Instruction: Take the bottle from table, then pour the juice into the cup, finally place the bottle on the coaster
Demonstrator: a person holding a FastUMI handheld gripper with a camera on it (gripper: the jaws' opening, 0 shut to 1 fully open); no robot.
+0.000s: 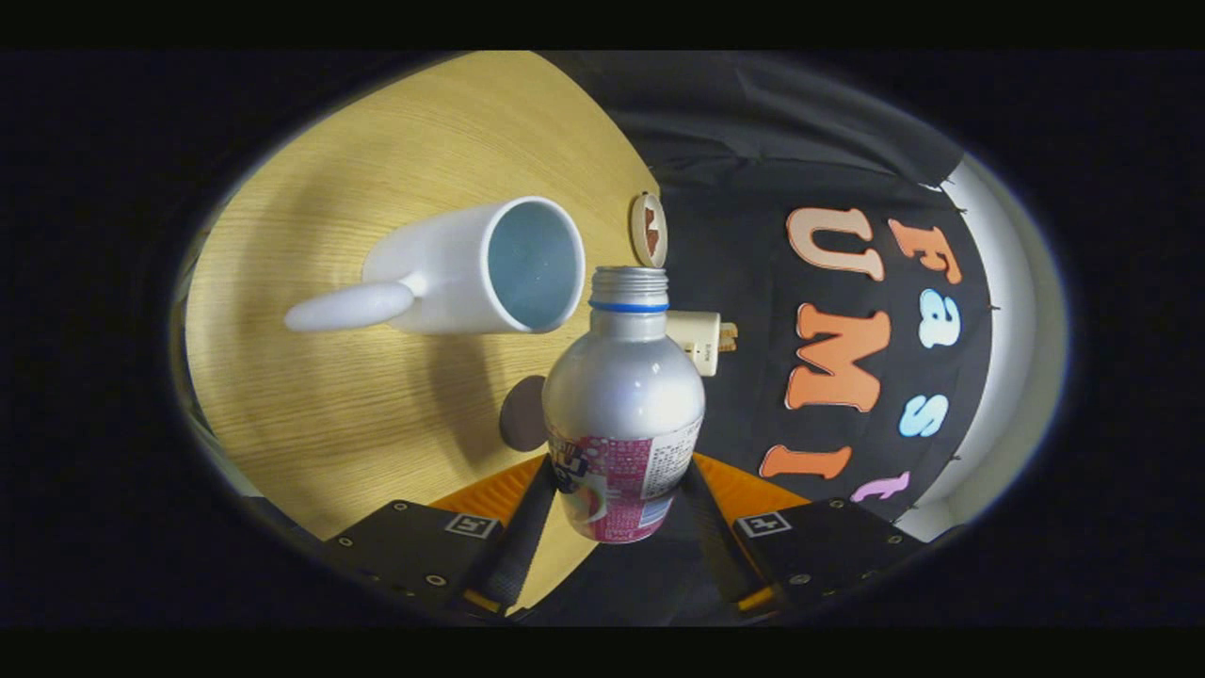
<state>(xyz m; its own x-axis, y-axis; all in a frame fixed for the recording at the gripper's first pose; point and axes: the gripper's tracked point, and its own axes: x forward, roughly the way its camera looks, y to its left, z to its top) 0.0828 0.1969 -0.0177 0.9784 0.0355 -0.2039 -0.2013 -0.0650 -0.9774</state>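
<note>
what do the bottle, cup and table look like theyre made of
Bottle, gripped between the gripper fingers: likely aluminium, with a matte silver sheen, threaded open neck and printed label wrap.
Cup: probably glazed ceramic, smooth white with soft highlights and a thick rim.
Table: light wood or wood-look laminate, with fine parallel grain lines; which one is unclear.

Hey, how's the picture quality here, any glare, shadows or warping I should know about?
In the gripper view, fisheye warping bends the table edge into a curve; the cup casts a dark shadow on the wood; soft glare sits on the silver shoulder of the bottle, which the gripper holds between its fingers; everything looks reasonably sharp.
</note>
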